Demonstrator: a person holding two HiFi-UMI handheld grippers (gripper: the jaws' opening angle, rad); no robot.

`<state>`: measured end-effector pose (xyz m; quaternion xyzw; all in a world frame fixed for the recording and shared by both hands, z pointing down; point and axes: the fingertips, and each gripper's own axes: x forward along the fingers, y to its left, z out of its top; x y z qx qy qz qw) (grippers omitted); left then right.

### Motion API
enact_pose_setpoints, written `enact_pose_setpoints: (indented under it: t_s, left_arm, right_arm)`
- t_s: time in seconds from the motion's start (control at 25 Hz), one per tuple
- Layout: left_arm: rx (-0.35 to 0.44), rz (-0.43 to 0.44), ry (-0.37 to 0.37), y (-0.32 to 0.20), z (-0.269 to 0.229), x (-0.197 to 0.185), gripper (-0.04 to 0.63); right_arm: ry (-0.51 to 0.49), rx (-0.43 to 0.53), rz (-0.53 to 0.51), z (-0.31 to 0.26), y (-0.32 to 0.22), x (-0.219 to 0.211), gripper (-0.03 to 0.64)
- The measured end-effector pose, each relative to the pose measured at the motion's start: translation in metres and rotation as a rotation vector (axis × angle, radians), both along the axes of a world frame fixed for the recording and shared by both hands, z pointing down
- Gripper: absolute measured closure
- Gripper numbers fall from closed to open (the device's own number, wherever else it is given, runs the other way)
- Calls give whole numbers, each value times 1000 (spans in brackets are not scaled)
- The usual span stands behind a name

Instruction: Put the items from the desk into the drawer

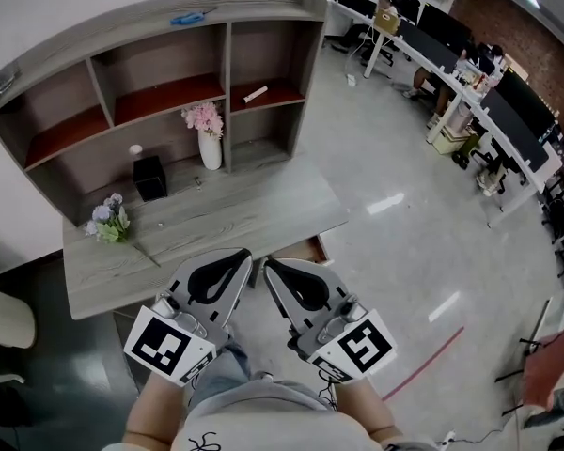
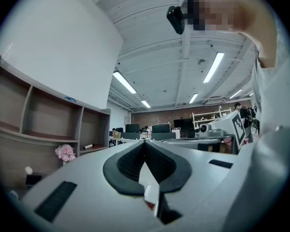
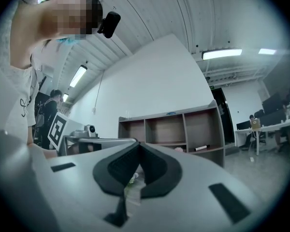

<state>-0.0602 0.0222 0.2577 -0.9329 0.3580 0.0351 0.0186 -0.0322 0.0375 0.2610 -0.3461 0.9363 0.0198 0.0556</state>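
A grey desk [image 1: 263,209] with a shelf hutch stands in front of me. On it are a white vase of pink flowers [image 1: 208,135], a black box [image 1: 150,178] with a small white object [image 1: 135,149] just behind it, and a small bouquet [image 1: 111,221] lying at the left. Below the desk's front right edge a drawer [image 1: 312,248] shows a reddish-brown strip. My left gripper [image 1: 248,261] and right gripper [image 1: 268,265] hang side by side before the desk edge. Both are shut, with nothing held. The gripper views show the left jaws [image 2: 145,142] and right jaws [image 3: 137,144] closed tip to tip.
A white marker-like stick [image 1: 256,93] lies on a right shelf, and a blue item [image 1: 192,16] rests on the hutch top. Rows of office desks with monitors [image 1: 470,73] fill the right. A pale chair [image 1: 2,319] stands at the left.
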Motion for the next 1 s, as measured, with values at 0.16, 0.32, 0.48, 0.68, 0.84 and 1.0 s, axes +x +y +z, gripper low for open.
enact_pose_setpoints:
  t_s: [0.16, 0.32, 0.48, 0.68, 0.84, 1.0]
  left_arm:
    - [9, 13, 0, -36, -5, -15, 588]
    - [11, 27, -6, -68, -9, -31, 588]
    - [10, 40, -5, -95, -9, -49, 588]
    - [19, 56, -4, -124, -12, -68, 588]
    - [14, 79, 1, -141, -9, -79, 588]
    - [11, 109, 5, -156, -5, -79, 588]
  right_arm:
    - [-2, 3, 18, -3, -36, -15, 609]
    - [-5, 4, 35, -8, -68, -31, 609]
    - [-11, 1, 50, -7, -95, -47, 609]
    - [-13, 6, 64, -12, -123, -67, 609]
    - [-19, 1, 87, -12, -139, -78, 609]
    - [-12, -4, 118, -8, -152, -79, 609]
